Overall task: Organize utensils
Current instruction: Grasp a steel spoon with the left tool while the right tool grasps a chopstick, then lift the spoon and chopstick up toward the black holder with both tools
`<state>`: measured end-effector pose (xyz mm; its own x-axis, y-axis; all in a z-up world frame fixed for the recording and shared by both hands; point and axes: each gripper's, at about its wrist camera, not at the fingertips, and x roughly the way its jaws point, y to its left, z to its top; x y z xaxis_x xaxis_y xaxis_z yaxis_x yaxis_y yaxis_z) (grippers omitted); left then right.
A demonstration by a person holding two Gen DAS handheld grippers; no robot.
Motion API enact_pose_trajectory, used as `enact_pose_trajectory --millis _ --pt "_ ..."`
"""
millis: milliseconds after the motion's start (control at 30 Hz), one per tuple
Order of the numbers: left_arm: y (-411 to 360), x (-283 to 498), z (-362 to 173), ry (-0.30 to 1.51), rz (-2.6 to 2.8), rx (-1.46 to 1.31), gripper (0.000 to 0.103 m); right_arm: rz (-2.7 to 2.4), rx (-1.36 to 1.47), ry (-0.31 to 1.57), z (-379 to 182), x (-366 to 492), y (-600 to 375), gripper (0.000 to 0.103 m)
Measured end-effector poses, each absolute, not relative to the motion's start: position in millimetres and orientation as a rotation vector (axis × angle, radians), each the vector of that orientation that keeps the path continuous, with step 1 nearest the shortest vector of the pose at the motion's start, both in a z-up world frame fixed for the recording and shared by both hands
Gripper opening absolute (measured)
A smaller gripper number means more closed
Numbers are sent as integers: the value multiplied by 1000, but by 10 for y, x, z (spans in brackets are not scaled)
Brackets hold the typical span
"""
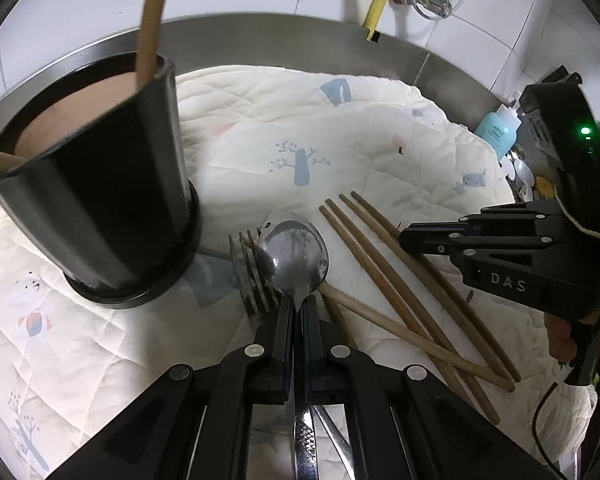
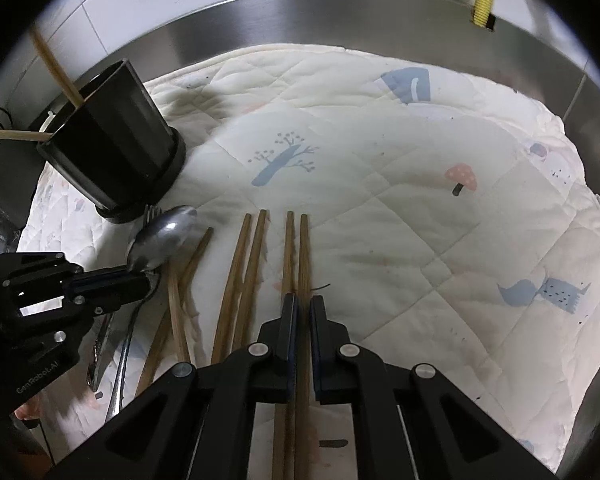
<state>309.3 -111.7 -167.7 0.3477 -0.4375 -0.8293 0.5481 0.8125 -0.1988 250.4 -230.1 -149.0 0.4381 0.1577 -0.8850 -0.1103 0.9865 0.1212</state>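
Left gripper (image 1: pixel 298 304) fingers pinch the spoon (image 1: pixel 294 256) at its neck and right gripper (image 2: pixel 303 300) fingers clamp one chopstick (image 2: pixel 303 256), both lying on the quilted cloth (image 2: pixel 380 160), presumably for lifting into the black holder (image 1: pixel 100 200).

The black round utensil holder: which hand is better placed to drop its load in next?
Left, probably: its tongs grip the shiny metal spoon right beside the holder; the right tongs are farther.

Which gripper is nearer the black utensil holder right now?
Left. The left gripper, shut on the spoon, sits just beside the black utensil holder; the right gripper, closed on a chopstick, is farther off.
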Motion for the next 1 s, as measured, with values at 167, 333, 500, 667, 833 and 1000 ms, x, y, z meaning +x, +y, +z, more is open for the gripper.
enact_pose_trajectory --millis 167,333,500,667,833,1000 --pt "-1092 3047 -1572 1008 -646 120 3 168 16 1114 -1512 2541 -2259 9" --pt "-1051 2984 -1450 985 -650 111 3 142 3 1113 -1549 2619 -2199 10" --pt "-965 2900 -1313 956 -643 99 3 135 -89 1100 -1559 2693 -2072 9" --pt "-845 2821 -1178 923 -632 76 3 132 -80 1092 -1542 2687 -2080 9" --pt "-726 2718 -1043 893 -629 66 3 123 -44 1064 -1422 2633 -2169 9" --pt "-620 2589 -858 854 -632 52 3 131 -26 993 -1130 2484 -2210 9"
